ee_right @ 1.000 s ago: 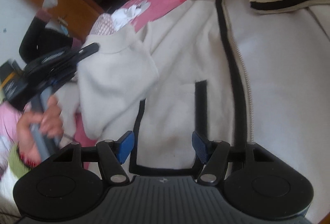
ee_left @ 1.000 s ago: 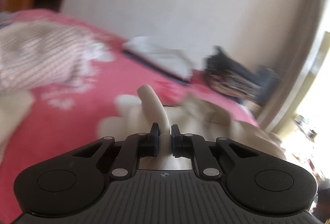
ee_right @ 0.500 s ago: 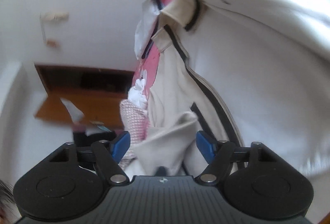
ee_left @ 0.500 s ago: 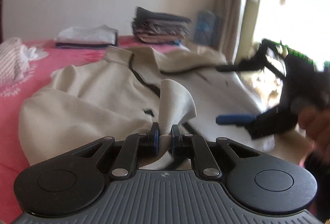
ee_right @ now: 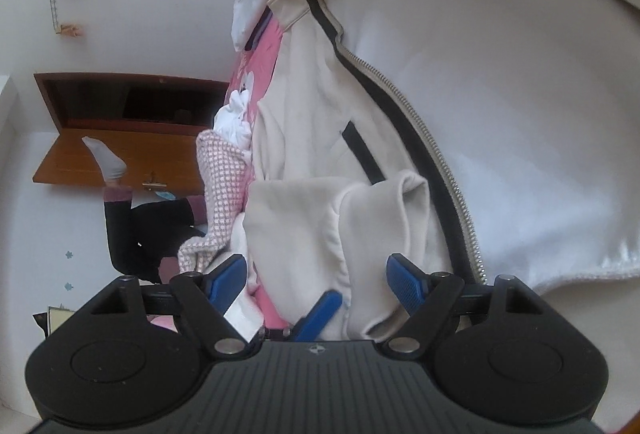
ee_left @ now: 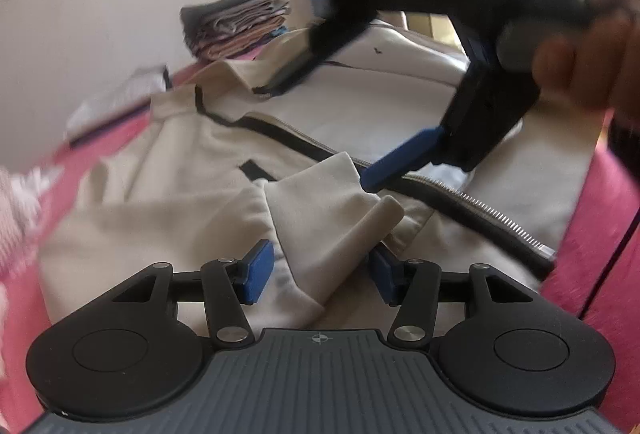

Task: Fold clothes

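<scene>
A cream zip jacket (ee_left: 192,170) with black trim lies open-side up on the pink bed (ee_left: 600,234). Its folded-over sleeve cuff (ee_left: 328,222) rests on the jacket front, between the blue pads of my left gripper (ee_left: 320,272). Those jaws are opening and do not press the cloth. My right gripper (ee_right: 316,280) is also opening, with the same cuff (ee_right: 384,230) lying just ahead of its pads, untouched. In the left wrist view one blue finger (ee_left: 404,158) of the right gripper hovers right above the cuff. One left finger (ee_right: 320,310) shows low in the right wrist view.
A stack of folded clothes (ee_left: 236,22) and a white folded garment (ee_left: 120,98) sit at the bed's far side by the wall. A pink-and-white checked garment (ee_right: 224,186) lies beside the jacket. A person's leg in a white sock (ee_right: 106,158) shows near a wooden door (ee_right: 120,138).
My left gripper carried the cuff across onto the jacket front, then parted its jaws and let it go. My right gripper moved in close over the cuff and widened.
</scene>
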A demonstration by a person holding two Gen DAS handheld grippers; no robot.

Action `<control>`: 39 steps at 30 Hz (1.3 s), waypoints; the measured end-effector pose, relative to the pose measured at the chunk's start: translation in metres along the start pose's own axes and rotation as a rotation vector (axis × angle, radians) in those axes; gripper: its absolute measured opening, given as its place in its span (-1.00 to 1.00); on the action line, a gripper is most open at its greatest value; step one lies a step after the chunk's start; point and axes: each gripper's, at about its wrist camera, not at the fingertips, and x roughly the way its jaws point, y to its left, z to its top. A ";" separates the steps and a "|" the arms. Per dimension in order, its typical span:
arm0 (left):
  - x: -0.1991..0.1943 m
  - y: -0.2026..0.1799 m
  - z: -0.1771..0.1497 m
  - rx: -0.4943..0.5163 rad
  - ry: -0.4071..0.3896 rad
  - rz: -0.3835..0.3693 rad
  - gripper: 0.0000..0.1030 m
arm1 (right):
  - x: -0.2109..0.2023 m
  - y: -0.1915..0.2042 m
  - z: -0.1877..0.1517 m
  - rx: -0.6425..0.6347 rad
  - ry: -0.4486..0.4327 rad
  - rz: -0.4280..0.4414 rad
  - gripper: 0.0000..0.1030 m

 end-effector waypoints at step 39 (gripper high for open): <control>-0.187 0.338 0.020 -0.999 -0.551 0.850 -0.92 | 0.005 0.008 -0.004 -0.002 -0.116 0.155 0.59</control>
